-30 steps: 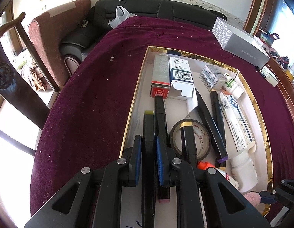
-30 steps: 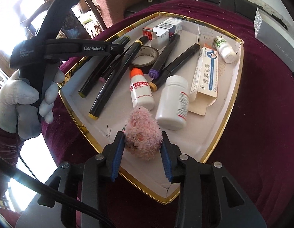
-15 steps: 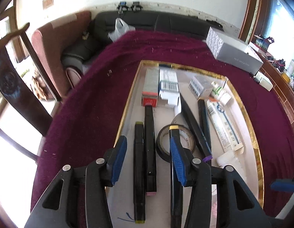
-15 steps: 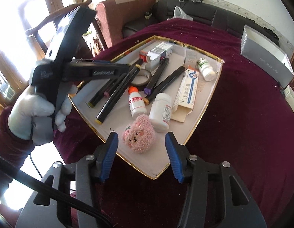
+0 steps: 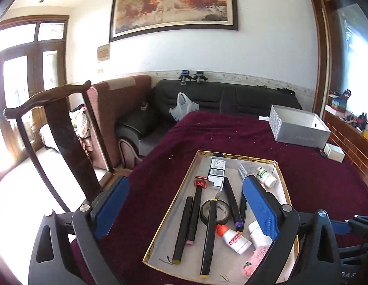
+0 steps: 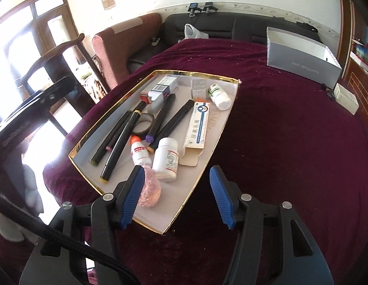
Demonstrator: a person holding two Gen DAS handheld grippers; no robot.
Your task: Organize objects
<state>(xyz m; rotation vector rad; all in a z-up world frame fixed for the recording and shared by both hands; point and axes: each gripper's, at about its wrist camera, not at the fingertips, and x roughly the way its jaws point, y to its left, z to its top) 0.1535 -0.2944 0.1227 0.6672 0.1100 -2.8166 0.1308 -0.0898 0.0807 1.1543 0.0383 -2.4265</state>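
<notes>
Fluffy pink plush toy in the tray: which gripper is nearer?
Right. The right gripper hangs just above the fluffy pink plush toy, jaws opening, toy beside its left pad. The left gripper is raised farther back.

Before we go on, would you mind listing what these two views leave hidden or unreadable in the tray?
- Pink fluffy toy: right wrist view, partly behind the right hand-held gripper; its face is hidden.
- White pill bottle: left wrist view, mostly covered by the left hand-held gripper, whose jaws are opening.
- Label on the long ointment box: both views, print too small to read.
- Grey box interior: hidden by its own walls.
</notes>
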